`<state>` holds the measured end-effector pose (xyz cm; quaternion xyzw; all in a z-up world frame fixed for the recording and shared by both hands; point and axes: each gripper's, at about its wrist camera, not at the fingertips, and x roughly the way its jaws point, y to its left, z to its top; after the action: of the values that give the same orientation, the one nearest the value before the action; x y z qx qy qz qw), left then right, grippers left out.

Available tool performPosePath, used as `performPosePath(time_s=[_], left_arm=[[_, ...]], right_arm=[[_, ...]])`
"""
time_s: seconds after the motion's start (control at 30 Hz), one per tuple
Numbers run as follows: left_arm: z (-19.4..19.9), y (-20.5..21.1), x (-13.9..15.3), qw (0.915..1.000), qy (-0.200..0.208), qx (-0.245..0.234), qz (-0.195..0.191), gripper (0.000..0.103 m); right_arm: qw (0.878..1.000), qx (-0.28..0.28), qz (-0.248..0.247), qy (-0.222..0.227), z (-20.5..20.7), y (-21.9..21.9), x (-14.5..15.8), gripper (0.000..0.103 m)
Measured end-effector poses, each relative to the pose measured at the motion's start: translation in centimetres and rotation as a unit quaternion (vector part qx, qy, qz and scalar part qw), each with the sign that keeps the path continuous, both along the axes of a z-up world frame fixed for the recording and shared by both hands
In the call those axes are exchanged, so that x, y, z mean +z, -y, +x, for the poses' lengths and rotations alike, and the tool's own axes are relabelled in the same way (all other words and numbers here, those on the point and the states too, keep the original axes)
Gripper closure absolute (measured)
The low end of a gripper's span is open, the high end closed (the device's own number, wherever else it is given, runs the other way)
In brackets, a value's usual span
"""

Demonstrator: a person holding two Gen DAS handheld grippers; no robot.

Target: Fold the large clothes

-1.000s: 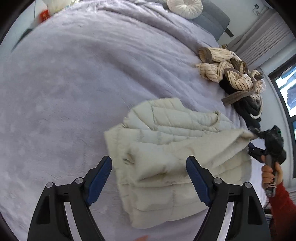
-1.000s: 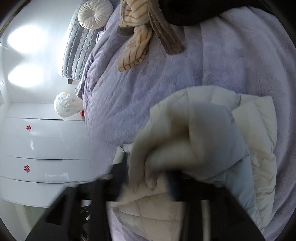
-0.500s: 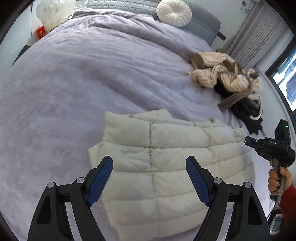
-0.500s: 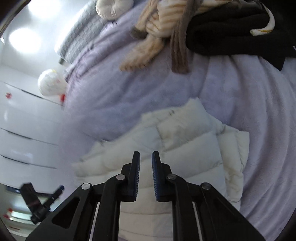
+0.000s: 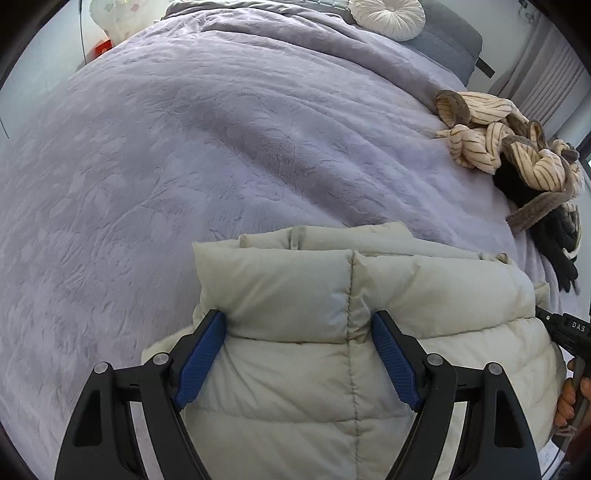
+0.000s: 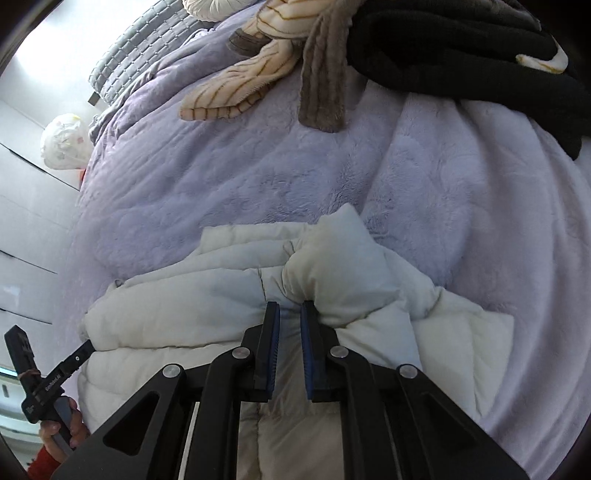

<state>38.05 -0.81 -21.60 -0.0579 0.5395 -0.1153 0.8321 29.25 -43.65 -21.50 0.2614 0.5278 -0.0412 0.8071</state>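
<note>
Left wrist view alone shows the round cushion [image 5: 386,16] at the bed's head; right wrist view catches the bag [image 6: 64,142] by the drawers; striped clothes [image 5: 509,147] and black clothes [image 6: 461,48] heap beyond; cream padded jacket [image 5: 351,332] lies folded, puffy, on the lilac blanket [image 5: 184,147]; left gripper [image 5: 299,325] spread wide, pressing it; right gripper [image 6: 290,317] nearly closed, nothing clearly pinched.

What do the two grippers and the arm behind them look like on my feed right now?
Both are matte black, angular linkages with silver pivot bolts and triangular cut-outs. The left gripper and right gripper each carry ribbed blue pads on the inner finger faces. White lettering marks a black handheld body at the left view's edge. The person wears a red sleeve. No cables are clearly visible.
</note>
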Motion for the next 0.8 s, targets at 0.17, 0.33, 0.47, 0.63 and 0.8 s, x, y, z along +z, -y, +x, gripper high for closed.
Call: performPosePath(time_s=[0.17, 0.33, 0.47, 0.63, 0.8], left_arm=[[0.8, 0.1, -1.1, 1.0000, 0.000, 0.004, -0.001, 0.021], [0.9, 0.1, -0.7, 0.9999, -0.005, 0.009, 0.004, 0.021], [0.4, -0.9, 1.3, 0.9998, -0.006, 0.017, -0.006, 0.021], [-1.9, -2.7, 4.2, 0.9997, -0.011, 0.017, -0.014, 0.021], [-5.5, -4.3, 5.9, 0.9996, -0.018, 0.014, -0.017, 0.020]], right_arm=[[1.000, -0.001, 0.001, 0.002, 0.7, 0.2, -1.5, 0.094], [1.000, -0.004, 0.002, -0.001, 0.7, 0.3, -1.1, 0.094], [1.000, -0.004, 0.003, 0.002, 0.4, 0.2, 0.6, 0.089], [1.000, -0.017, 0.019, 0.017, -1.1, 0.2, 3.5, 0.089], [0.998, -0.015, 0.041, 0.034, -3.9, -0.3, 5.4, 0.081]])
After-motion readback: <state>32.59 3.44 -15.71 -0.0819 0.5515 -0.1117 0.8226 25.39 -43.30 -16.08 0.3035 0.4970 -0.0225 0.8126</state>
